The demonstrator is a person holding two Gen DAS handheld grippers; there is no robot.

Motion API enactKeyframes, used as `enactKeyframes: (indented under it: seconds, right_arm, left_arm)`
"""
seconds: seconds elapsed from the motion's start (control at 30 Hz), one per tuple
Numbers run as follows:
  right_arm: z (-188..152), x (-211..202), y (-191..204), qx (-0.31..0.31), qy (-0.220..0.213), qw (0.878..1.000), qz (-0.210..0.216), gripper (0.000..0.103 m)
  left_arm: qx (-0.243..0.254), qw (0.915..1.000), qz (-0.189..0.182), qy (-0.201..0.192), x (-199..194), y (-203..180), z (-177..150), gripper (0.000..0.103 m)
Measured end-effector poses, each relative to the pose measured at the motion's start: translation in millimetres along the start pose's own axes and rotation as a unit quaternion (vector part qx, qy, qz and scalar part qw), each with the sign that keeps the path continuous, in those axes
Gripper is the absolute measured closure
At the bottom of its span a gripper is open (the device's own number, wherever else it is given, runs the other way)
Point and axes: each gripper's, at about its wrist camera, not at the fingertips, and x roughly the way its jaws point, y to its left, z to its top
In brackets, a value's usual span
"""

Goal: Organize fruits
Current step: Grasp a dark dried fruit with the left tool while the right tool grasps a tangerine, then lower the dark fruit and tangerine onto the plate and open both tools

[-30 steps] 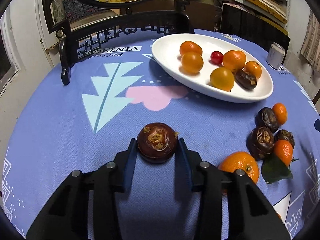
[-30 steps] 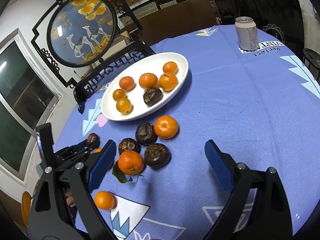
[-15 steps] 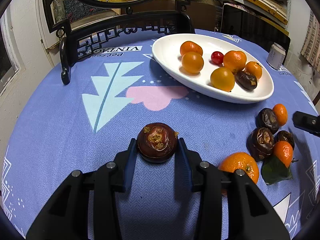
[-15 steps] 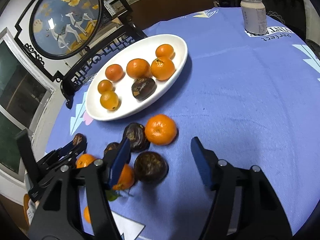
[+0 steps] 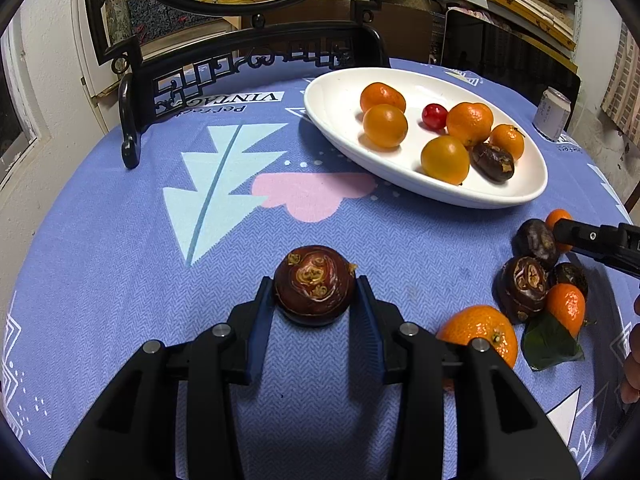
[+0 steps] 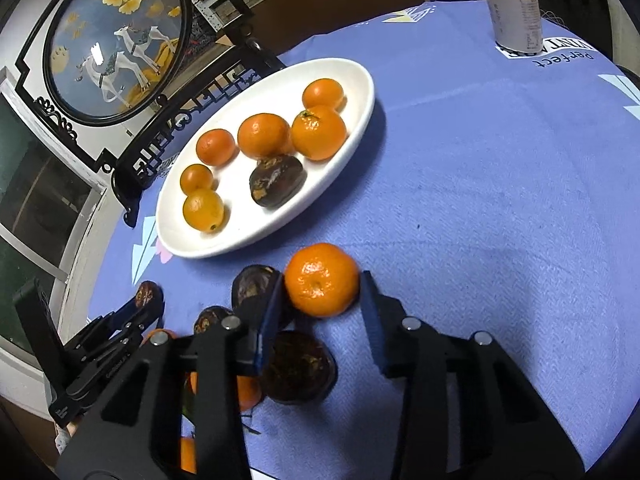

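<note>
The oval white ceramic dish sits left of centre in the right wrist view and holds seven pieces in all. The left wrist view shows them best: five orange citrus fruits, one small red cherry-like fruit and one dark brown water chestnut.

Loose on the lilac printed tablecloth I count three more dark brown chestnuts and three mandarins clustered at the lower right of the left wrist view, one with a green leaf.

A seventh loose piece, the glossy brown round chestnut, is clamped between the blue pads of the left gripper, low in the middle of that frame and resting on the cloth.

The right gripper has its jaws closing around the bright orange round mandarin just below the dish. The left pad looks to be at the peel, and a sliver of cloth shows before the right pad.

One pale drinks can stands at the upper right, near the table edge. The cloth between can and dish lies bare. A black carved wooden stand crowds the dish's far side.
</note>
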Motion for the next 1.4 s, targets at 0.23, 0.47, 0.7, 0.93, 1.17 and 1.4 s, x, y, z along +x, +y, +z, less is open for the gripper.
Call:
enactKeyframes:
  seconds: [0.23,0.47,0.7,0.93,1.17,1.4]
  right_arm:
    - [-4,-22,-10,0.009,-0.017,1.0,0.0,0.064]
    - [-2,-61,-11,0.008,-0.065,0.998,0.011,0.064]
    - [30,-64,25,-0.039,-0.075,0.996,0.014,0.064]
    - [58,-16,53,-0.047,-0.058,0.997,0.029,0.064]
    - [61,10,53,-0.057,-0.047,0.997,0.025,0.042]
    - [60,-39,43,-0.03,-0.083,0.995,0.042,0.034]
  left_arm:
    - [-0.019,0.9997,0.004,-0.016,-8,7,4,0.062]
    - [-0.031,0.9973,-0.016,-0.065,-39,0,27,0.062]
    - [-0.012,0.9959,-0.037,-0.082,-39,-34,77,0.062]
    - [-0.025,0.9972,-0.033,-0.062,7,-37,104,0.062]
    - [-0.038,0.9977,-0.039,-0.041,30,-27,102,0.05]
    - [-0.017,0.9978,-0.029,-0.057,2,-30,90,0.042]
